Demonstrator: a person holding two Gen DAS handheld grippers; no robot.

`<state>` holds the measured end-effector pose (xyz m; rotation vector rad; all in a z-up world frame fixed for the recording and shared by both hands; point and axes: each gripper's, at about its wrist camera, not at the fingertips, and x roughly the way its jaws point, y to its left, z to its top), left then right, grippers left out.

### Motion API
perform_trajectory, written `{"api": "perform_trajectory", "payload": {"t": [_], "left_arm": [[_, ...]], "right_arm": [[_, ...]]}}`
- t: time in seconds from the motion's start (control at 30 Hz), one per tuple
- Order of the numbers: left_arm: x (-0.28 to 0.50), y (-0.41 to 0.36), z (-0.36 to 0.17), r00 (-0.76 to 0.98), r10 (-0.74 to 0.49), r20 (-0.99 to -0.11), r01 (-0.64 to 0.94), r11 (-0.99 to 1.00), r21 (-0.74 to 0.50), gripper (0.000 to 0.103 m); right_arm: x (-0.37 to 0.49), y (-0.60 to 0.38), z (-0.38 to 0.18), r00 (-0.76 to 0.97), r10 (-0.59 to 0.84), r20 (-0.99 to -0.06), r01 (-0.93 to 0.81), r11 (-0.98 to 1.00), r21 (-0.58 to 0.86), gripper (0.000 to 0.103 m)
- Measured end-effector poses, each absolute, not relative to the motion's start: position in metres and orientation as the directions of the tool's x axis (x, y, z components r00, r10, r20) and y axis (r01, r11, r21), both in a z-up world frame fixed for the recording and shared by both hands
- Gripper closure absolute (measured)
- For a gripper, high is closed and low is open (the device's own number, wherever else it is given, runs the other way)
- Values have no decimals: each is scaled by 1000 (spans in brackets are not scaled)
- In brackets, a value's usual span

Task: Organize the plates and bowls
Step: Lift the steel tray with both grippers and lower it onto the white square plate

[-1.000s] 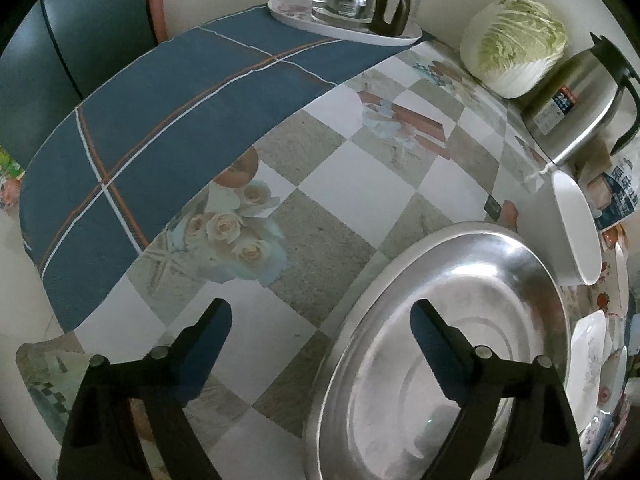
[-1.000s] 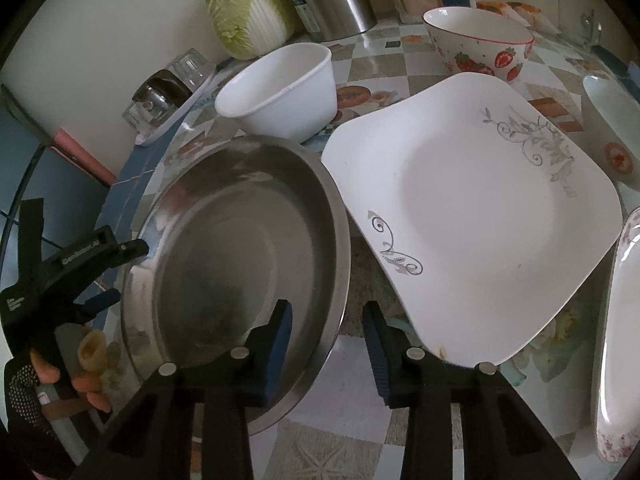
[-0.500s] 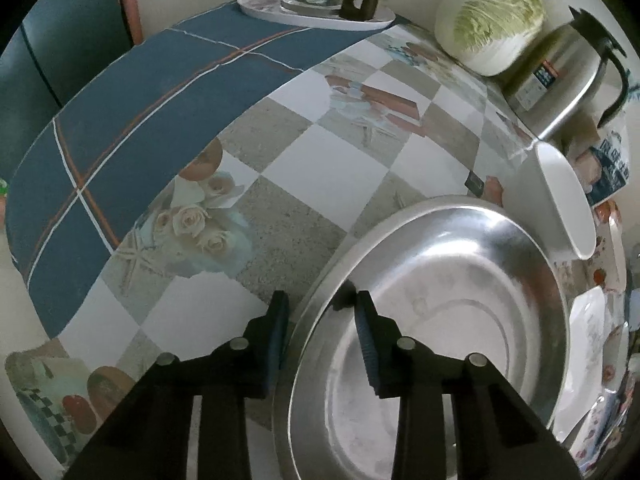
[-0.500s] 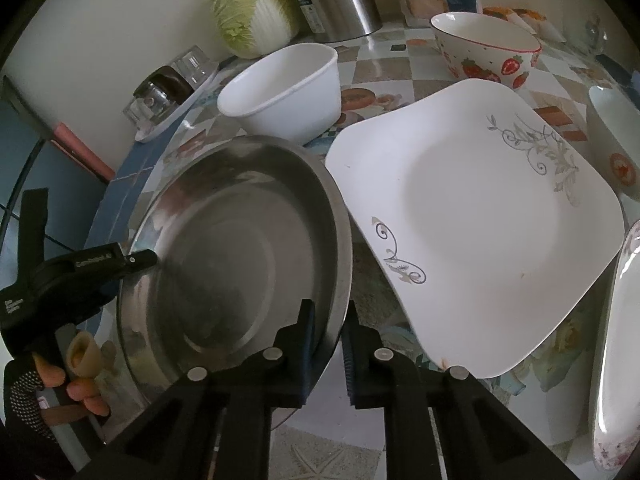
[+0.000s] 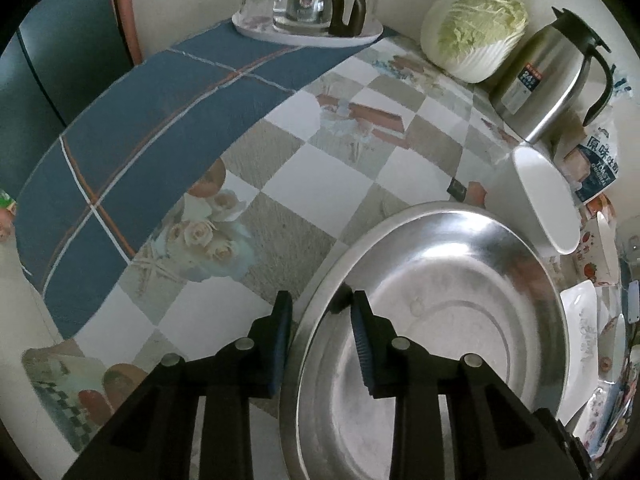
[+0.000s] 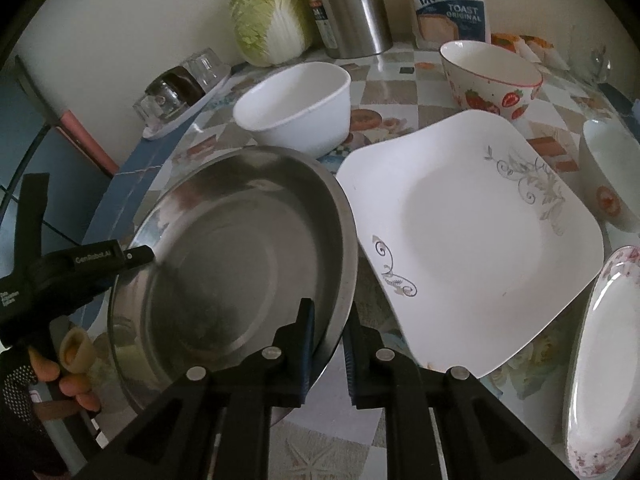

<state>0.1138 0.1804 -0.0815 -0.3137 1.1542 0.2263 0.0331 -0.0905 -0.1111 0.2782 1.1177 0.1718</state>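
Steel basin (image 6: 240, 264): wide, shallow, dull-shiny, on the table (image 5: 328, 168) beside the square plate (image 6: 472, 232) | left gripper (image 5: 318, 320) and right gripper (image 6: 330, 328): we have clamped both sets of fingers on opposite rims | progress: early; white bowl (image 6: 296, 108), strawberry bowl (image 6: 492, 76) and plates lie unstacked

Home kitchen table: patterned tablecloth (image 5: 208, 184), cabbage (image 5: 476, 28), kettle (image 5: 548, 80).
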Motion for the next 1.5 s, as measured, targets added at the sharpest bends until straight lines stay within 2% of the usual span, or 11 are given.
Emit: {"api": "perform_trajectory", "payload": {"t": [0.7,1.5], "left_arm": [[94,174,-47,449,56,-892,-353,928,-119,72],[100,68,-29,508,26,-861,-184,980,-79,72]], "right_arm": [[28,-96,-85,491,318,-811,-66,942,329,88],[16,-189,-74,556,248,-793,26,949,315,88]]}}
